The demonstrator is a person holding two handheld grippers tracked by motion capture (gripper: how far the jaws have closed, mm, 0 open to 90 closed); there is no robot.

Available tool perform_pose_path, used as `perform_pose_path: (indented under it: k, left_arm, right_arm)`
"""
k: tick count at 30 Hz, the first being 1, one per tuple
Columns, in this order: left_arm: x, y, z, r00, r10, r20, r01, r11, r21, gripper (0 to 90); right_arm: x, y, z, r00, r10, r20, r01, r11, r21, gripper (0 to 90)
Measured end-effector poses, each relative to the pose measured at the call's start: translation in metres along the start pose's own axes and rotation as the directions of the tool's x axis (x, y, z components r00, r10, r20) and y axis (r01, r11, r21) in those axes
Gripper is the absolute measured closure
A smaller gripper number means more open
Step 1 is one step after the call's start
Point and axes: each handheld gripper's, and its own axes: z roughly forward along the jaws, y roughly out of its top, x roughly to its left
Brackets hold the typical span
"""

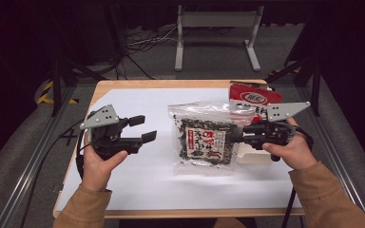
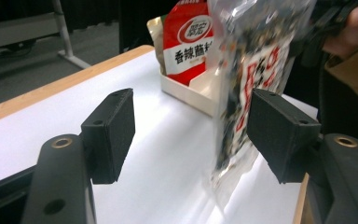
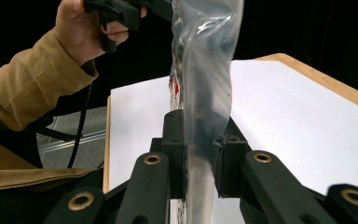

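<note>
High view: my right gripper (image 1: 240,135) is clamped on the right edge of the seaweed bag (image 1: 203,137), holding it above the table (image 1: 138,190) near the white tray (image 1: 256,156). My left gripper (image 1: 142,129) waits to its left, jaws apart, probably ready to take the other edge.

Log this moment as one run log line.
right tongs: shut on seaweed bag, lifted | left tongs: open, empty | red packet: in white tray

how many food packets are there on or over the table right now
2. A clear seaweed packet is held upright near mid-table, clamped in the right gripper. A red packet stands in the white tray at the far right; more could be hidden behind it.
</note>
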Motion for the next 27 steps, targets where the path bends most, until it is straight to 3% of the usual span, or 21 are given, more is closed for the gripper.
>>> perform_pose_path:
  k: [3,15,19,27]
  left_arm:
    - [0.002,-0.006,-0.001,0.9998,0.010,-0.018,-0.010,0.9998,0.016,33.0]
    - [0.012,-0.034,-0.003,0.9979,-0.027,-0.058,0.028,0.9992,0.027,31.9]
    - [0.016,-0.044,-0.003,0.9936,-0.002,-0.113,0.007,0.9989,0.045,30.8]
    - [0.027,-0.057,-0.001,0.9929,-0.015,-0.118,0.022,0.9982,0.056,30.5]
  right_arm:
    - [0.001,0.002,-0.004,1.0000,-0.001,0.008,0.001,1.000,-0.006,77.2]
    - [0.001,0.010,-0.029,0.9978,0.024,0.063,-0.022,0.999,-0.034,77.1]
    - [0.000,0.011,-0.037,0.9965,0.029,0.079,-0.026,0.999,-0.046,77.1]
    - [0.003,0.016,-0.047,0.9942,0.023,0.105,-0.018,0.998,-0.053,77.1]
